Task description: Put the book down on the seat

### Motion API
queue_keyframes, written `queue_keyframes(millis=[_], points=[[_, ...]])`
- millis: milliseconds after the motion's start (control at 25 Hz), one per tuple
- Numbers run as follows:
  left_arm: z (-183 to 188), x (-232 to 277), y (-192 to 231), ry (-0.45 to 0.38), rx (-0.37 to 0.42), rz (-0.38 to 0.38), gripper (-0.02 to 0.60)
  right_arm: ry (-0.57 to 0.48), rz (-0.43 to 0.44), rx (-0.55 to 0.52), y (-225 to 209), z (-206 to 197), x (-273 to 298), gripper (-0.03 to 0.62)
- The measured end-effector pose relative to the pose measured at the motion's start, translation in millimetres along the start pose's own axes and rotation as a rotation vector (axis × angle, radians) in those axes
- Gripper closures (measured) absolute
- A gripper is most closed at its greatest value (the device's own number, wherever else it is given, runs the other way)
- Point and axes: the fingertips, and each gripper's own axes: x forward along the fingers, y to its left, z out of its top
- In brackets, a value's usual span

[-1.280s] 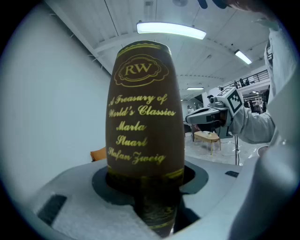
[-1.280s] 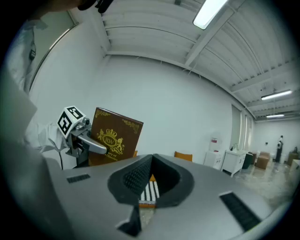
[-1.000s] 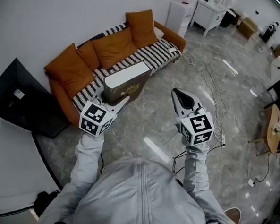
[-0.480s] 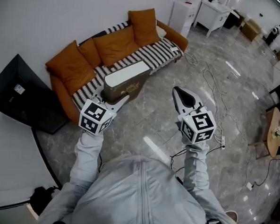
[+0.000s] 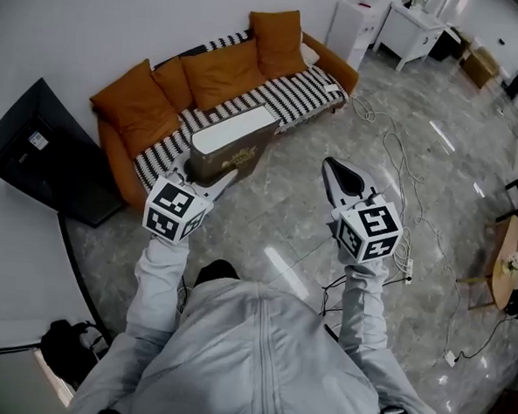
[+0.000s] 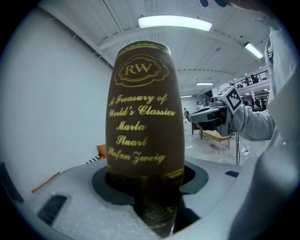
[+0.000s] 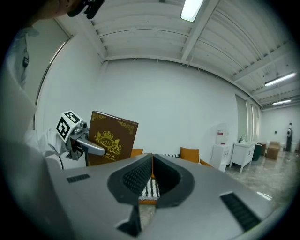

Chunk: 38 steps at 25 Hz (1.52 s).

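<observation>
Orange sofa (image 5: 122, 163), striped seat (image 5: 292, 94) (cushions (image 5: 224, 68) crowd its back). Black panel (image 5: 43, 154) stands beside it. Brown hardcover book (image 5: 232, 143) is off the seat, clamped in left gripper (image 5: 210, 179). Right gripper (image 5: 333, 169) is closed and empty. Floor cables (image 5: 393, 157) at right.
</observation>
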Motion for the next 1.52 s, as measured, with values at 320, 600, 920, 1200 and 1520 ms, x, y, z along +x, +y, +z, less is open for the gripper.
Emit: queue_keyframes(millis=[320,600,920,1200,1520], points=[[-4.6,13.6,6.4,0.013,-0.035,0.023,0.337,0.012,0.017,0.004,-14.0,-6.0,6.3,0.563],[-6.7,47.8,33.3,0.005,-0.035,0.013,0.337,0.011,0.003,0.004,-37.0,-9.5,37.0,0.563],[6.4,110.3,107.6,-0.015,-0.029,0.003,0.337,0.003,-0.020,-0.001,-84.0,8.0,117.7,0.563],[8.3,165.6,183.4,-0.005,-0.053,-0.018,0.337,0.024,-0.029,-0.006,-118.5,23.4,201.6,0.563],[11.6,220.1,246.5,0.005,-0.055,-0.052,0.337,0.041,-0.065,0.019,-155.8,29.6,267.4,0.563]])
